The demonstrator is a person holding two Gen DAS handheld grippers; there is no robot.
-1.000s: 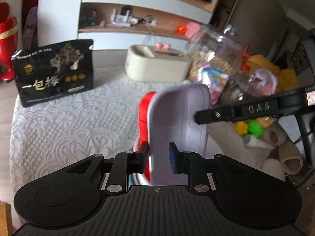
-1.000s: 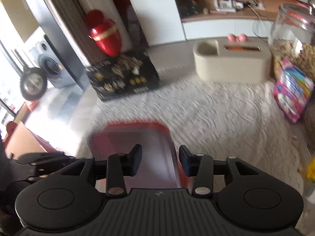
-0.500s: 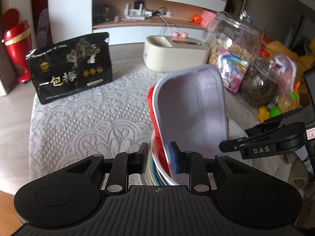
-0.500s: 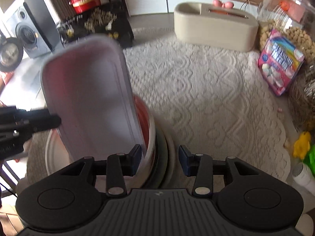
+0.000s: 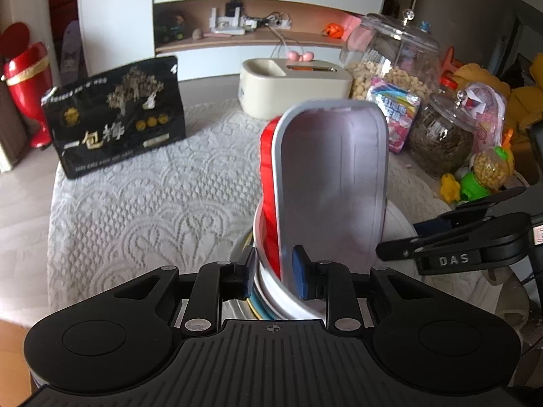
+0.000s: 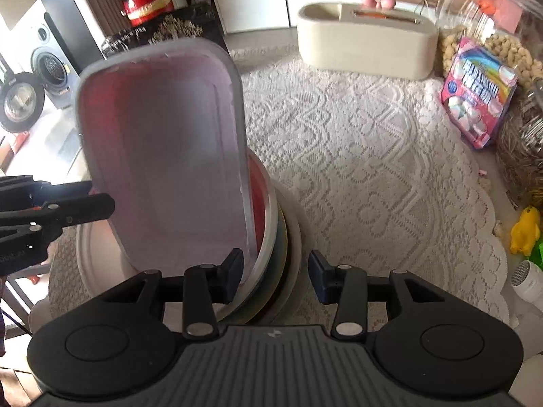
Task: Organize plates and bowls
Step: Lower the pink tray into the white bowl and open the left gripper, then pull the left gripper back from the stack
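My left gripper [image 5: 273, 276] is shut on the near rim of a rectangular plate [image 5: 331, 186], grey-white inside and red outside, and holds it tilted up on edge. The plate [image 6: 163, 149] also shows in the right wrist view. It stands over a stack of round plates and bowls [image 5: 261, 300] on the lace tablecloth; the stack [image 6: 281, 237] shows in the right wrist view too. My right gripper [image 6: 276, 278] is open and empty, its left finger just beside the plate's lower corner, above the stack's rim.
A black snack bag [image 5: 115, 115] stands at the back left. A cream toaster-like box [image 5: 293, 83], glass jars [image 5: 393, 57], a pink candy pack [image 6: 476, 96] and toys [image 5: 475, 176] line the back and right. Bare tablecloth [image 6: 373, 169] lies between.
The plate has been lowered from in the air onto the stack and now stands steeper. The right gripper has drawn back and to the right of the plate.
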